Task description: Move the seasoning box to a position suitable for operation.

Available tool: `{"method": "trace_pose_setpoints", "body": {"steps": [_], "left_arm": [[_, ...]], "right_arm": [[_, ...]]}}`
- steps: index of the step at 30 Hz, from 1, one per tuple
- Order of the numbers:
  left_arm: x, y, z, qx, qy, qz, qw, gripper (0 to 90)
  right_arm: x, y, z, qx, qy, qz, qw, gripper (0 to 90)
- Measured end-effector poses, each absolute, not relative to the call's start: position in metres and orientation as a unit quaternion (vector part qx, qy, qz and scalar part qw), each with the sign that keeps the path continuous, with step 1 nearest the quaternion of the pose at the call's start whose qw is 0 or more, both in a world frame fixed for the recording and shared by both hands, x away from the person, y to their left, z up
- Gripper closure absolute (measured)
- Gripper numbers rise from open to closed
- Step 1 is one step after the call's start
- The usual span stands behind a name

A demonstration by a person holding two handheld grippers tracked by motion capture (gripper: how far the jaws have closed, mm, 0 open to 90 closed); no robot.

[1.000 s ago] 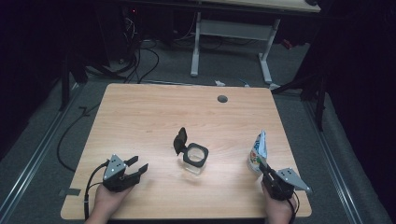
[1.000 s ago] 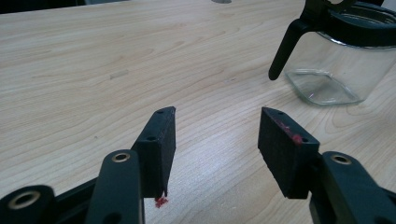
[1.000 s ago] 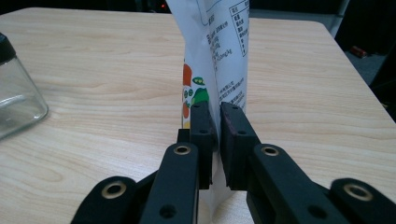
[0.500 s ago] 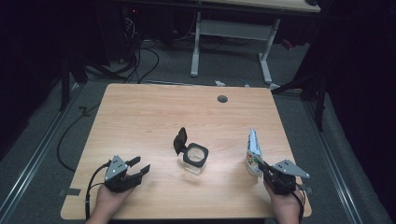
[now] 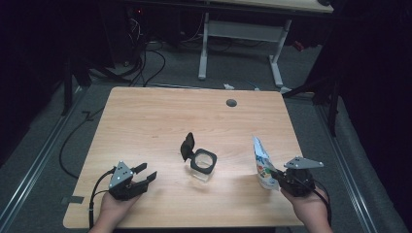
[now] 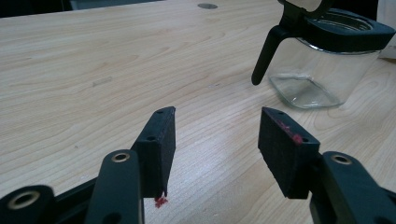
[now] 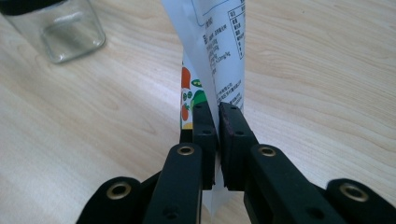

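pale wood worktop (image 5: 160, 116) in the high view carries a glass jar (image 5: 203, 164) near its middle, black lid flipped up at the jar's left rim. the right gripper (image 5: 278, 175) pinches a white printed pouch (image 5: 261, 162) near the right edge, well apart from the jar; the pouch stands nearly upright, long axis vertical, top end up and leaning a little toward the far side. the left gripper (image 5: 145, 174) rests near the front left, jaws spread, empty. so the pouch is grasped and the jar is open, but nothing looks poured yet.

left gripper view: jaws wide apart over bare wood, the jar ahead to the right with its inside clear.

right gripper view: jaws closed tight on the pouch's lower edge, the printed panel rising straight up between them.
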State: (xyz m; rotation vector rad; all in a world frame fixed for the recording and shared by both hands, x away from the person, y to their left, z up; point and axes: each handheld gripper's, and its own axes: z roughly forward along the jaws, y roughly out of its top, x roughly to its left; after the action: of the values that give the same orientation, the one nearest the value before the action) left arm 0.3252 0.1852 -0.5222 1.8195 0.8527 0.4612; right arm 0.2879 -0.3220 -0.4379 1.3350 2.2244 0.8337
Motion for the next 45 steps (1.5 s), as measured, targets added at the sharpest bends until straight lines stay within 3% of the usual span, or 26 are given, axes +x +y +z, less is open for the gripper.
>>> {"method": "trace_pose_setpoints", "body": {"steps": [16, 45], "left_arm": [[0.325, 0.183, -0.522, 0.756, 0.346, 0.191, 0.521, 46.7], [0.313, 0.178, -0.525, 0.756, 0.322, 0.184, 0.539, 46.4]], "right_arm": [[0.3, -0.312, -0.416, 0.48, 0.833, 0.232, 0.148, 86.3], [0.317, -0.299, -0.404, 0.472, 0.855, 0.183, 0.109, 87.0]]}}
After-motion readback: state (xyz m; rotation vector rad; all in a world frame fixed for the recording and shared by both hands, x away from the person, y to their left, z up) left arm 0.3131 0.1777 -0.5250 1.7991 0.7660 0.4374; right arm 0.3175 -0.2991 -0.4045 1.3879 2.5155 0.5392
